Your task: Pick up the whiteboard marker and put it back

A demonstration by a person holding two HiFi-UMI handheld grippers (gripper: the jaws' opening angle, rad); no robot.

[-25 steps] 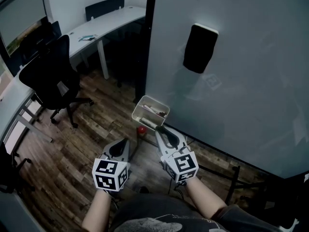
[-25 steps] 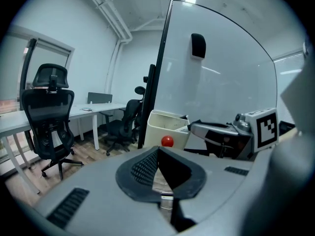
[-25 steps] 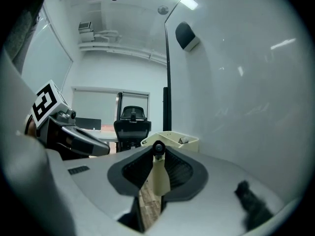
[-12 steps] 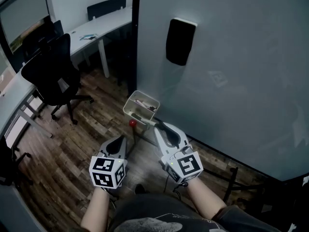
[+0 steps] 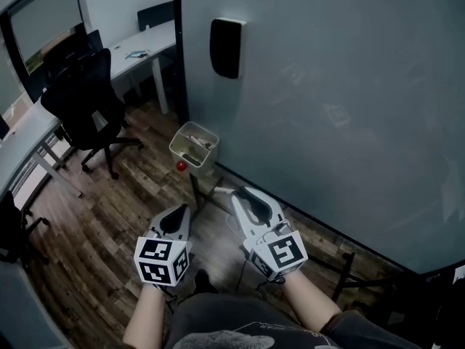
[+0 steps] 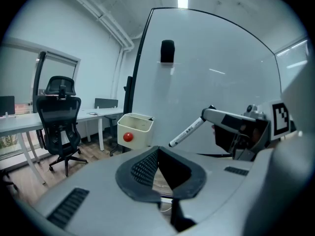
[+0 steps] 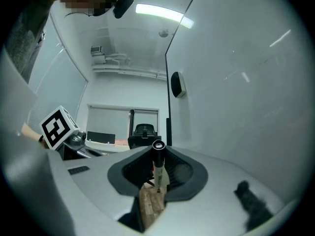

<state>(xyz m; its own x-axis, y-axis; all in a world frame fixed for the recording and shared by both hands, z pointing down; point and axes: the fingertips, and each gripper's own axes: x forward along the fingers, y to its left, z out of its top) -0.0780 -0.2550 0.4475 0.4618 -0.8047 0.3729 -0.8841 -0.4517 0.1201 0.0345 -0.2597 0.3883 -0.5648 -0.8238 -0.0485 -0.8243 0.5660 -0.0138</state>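
Observation:
A white whiteboard marker (image 5: 222,191) sticks out leftward from my right gripper (image 5: 236,195), which is shut on it. In the right gripper view the marker (image 7: 158,167) stands upright between the jaws, cap end up. The left gripper view shows the marker (image 6: 186,132) in front of the whiteboard (image 6: 221,82), right of a white tray (image 6: 135,130). That tray (image 5: 193,143) hangs at the board's lower left corner, with a red round magnet (image 5: 181,166) on its front. My left gripper (image 5: 179,211) is shut and empty, lower left of the marker.
A black eraser (image 5: 225,46) sticks high on the whiteboard (image 5: 341,100). A black office chair (image 5: 83,100) and white desks (image 5: 134,48) stand to the left on the wooden floor (image 5: 109,202). The board's stand leg (image 5: 347,275) runs along the floor at right.
My right gripper, with the marker in it, has drawn back from the tray. The head view has swung right, so tray and eraser sit further left.

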